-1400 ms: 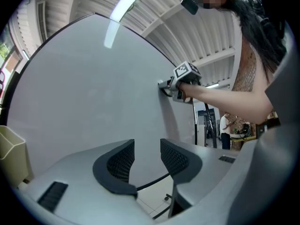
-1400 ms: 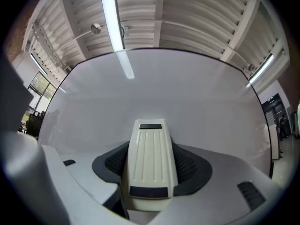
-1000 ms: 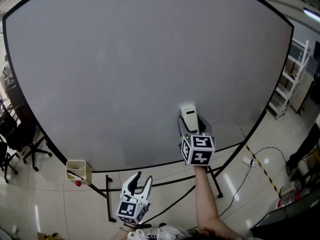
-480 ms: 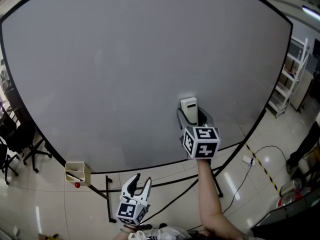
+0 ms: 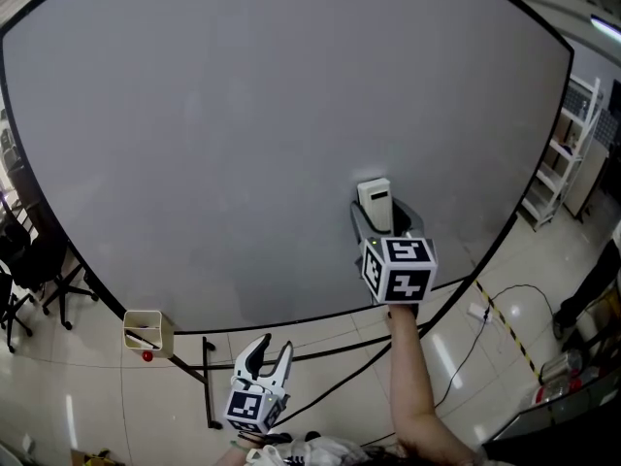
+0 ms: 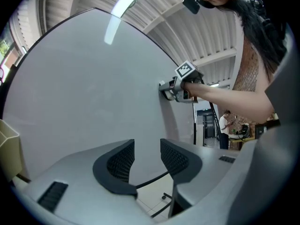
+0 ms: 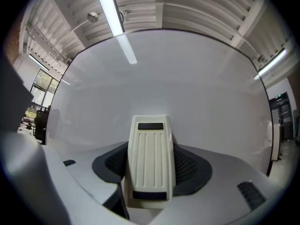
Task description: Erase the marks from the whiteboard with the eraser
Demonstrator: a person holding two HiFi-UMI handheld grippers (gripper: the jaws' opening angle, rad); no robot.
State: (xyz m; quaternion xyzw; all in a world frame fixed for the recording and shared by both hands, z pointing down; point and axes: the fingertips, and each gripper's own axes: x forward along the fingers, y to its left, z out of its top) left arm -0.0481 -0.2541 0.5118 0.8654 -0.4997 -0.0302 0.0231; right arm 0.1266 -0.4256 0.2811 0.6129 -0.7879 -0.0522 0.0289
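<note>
Over the last second the right gripper [image 5: 380, 221] has carried the eraser [image 5: 375, 202] a little to the right and farther up the whiteboard [image 5: 243, 144]. Its marker cube [image 5: 400, 268] has gone the same way, rising and drifting right in the head view. The forearm [image 5: 412, 377] behind it has stretched out, so more of it shows. The view itself has shifted slightly: the small beige box [image 5: 146, 331] at the board's near left edge now sits a touch further left.
</note>
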